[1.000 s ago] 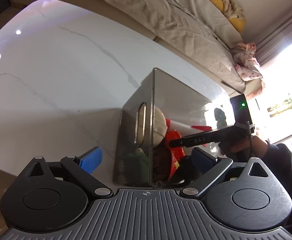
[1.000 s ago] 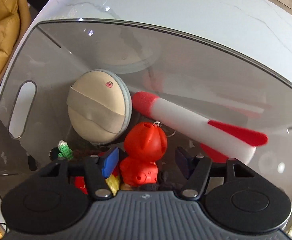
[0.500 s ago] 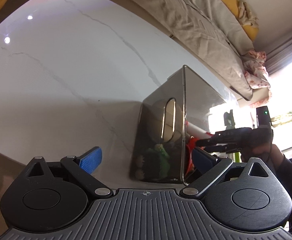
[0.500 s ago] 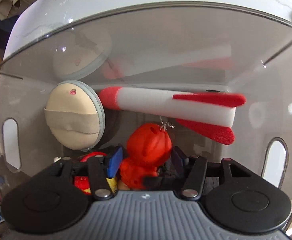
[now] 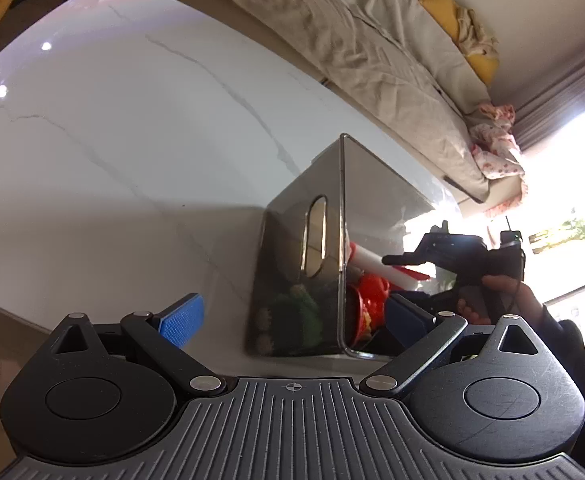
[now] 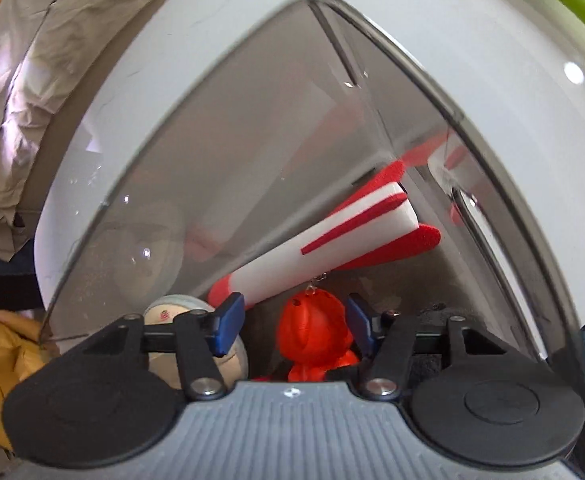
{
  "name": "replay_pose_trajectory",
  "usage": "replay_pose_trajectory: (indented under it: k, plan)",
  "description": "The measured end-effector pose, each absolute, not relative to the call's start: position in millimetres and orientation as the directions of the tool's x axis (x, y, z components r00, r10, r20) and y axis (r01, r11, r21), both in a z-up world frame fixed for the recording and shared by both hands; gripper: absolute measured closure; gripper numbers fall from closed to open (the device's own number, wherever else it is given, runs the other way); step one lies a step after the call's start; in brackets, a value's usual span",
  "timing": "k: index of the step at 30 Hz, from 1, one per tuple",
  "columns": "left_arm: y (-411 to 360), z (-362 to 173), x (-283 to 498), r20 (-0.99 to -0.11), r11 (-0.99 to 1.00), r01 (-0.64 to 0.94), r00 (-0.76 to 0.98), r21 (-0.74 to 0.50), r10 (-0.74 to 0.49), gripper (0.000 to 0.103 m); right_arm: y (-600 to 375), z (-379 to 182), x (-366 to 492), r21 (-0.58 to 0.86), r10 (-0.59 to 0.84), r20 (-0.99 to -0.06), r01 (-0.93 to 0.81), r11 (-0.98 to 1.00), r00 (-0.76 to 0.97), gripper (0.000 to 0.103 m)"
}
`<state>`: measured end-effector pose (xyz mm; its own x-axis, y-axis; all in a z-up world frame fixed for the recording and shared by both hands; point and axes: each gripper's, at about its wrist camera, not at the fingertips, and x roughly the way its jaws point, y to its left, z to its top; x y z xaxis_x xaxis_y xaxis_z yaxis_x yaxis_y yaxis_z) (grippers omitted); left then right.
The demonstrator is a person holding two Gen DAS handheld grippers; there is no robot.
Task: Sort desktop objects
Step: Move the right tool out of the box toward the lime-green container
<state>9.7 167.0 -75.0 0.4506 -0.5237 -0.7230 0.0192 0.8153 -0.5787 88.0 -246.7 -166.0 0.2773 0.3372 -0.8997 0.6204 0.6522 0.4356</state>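
White marble table (image 5: 140, 152), with a draped sofa (image 5: 372, 48) beyond it. Just ahead of the left gripper (image 5: 292, 322), whose fingers are spread apart and hold nothing, stands one smoky clear box (image 5: 304, 264). The right gripper (image 6: 292, 322) hangs over the box's open top, fingers apart around, but not pressing, one orange toy figure (image 6: 312, 336). Above the figure leans one red-and-white foam rocket (image 6: 332, 252); one beige round pouch (image 6: 172, 312) lies to the left. Something green sits low in the box, unclear. Sorting seems nearly finished; next, likely lifting the right gripper clear without snagging the rocket.
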Motion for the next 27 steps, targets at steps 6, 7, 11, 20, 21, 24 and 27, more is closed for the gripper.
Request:
replay_pose_trajectory:
  k: [6,7,11,20,21,24,27]
  plan:
    - [187,-88,7,-0.753,0.822,-0.058,0.443,-0.566,-0.487,0.003,-242,-175,88,0.445,0.251,-0.891,0.614,0.652,0.379,0.063]
    - [189,-91,7,-0.755,0.820,-0.071,0.441,-0.569,-0.486,0.003,-239,-171,89,0.447,0.236,-0.884,0.586,0.676,0.403,0.067]
    - [184,-93,8,-0.749,0.811,-0.066,0.434,-0.581,-0.501,0.003,-232,-164,98,0.430,0.235,-0.885,0.508,0.746,0.403,0.067]
    - [132,-32,26,-0.677,0.791,0.148,0.441,-0.593,-0.590,0.003,-253,-106,64,0.591,0.416,-0.774,0.308,0.746,0.478,0.042]
    - [120,-25,29,-0.668,0.783,0.177,0.433,-0.596,-0.606,0.003,-263,-92,54,0.619,0.422,-0.735,0.271,0.737,0.531,0.042]
    - [80,-15,35,-0.663,0.772,0.227,0.405,-0.594,-0.630,0.003,-301,-53,15,0.682,0.400,-0.605,0.189,0.706,0.688,0.032]
    - [42,-17,37,-0.667,0.758,0.234,0.367,-0.608,-0.648,0.003,-371,-42,-25,0.728,0.232,-0.475,0.232,0.645,0.849,0.015]
